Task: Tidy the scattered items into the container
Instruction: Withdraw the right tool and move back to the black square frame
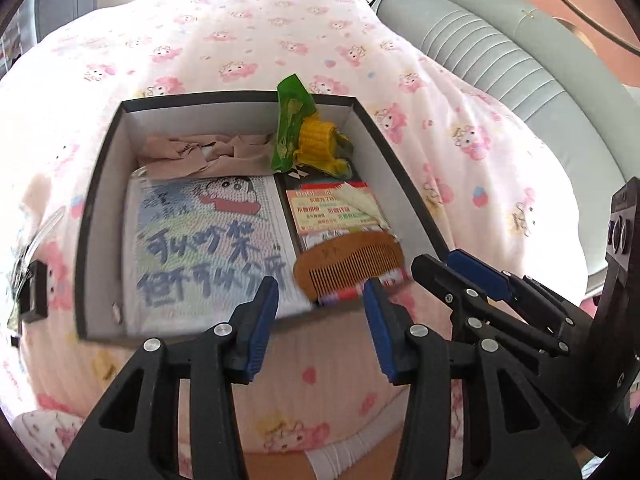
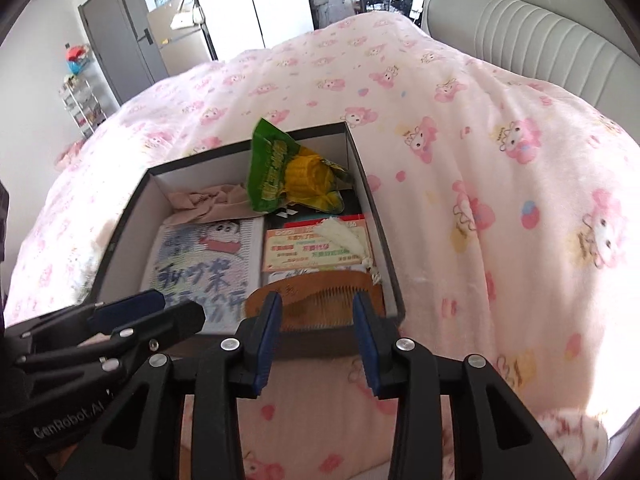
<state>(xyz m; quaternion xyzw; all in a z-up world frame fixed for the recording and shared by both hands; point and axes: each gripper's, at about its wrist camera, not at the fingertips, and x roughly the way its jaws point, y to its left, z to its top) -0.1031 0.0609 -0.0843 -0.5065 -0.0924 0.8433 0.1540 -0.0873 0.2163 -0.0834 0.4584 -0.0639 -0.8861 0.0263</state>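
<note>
Box (image 1: 100,184) with comb (image 1: 348,266), corn (image 1: 318,138)

The left gripper (image 2: 176,308) body carries white lettering "GenRobot.AI". The orange card (image 1: 338,210) in the box is headed "bobi".

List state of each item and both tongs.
box: open, no lid
comb: flat in box, near corner
snack bag: propped on far wall
tights: crumpled in box
left tongs: open, empty
right tongs: open, empty
</note>
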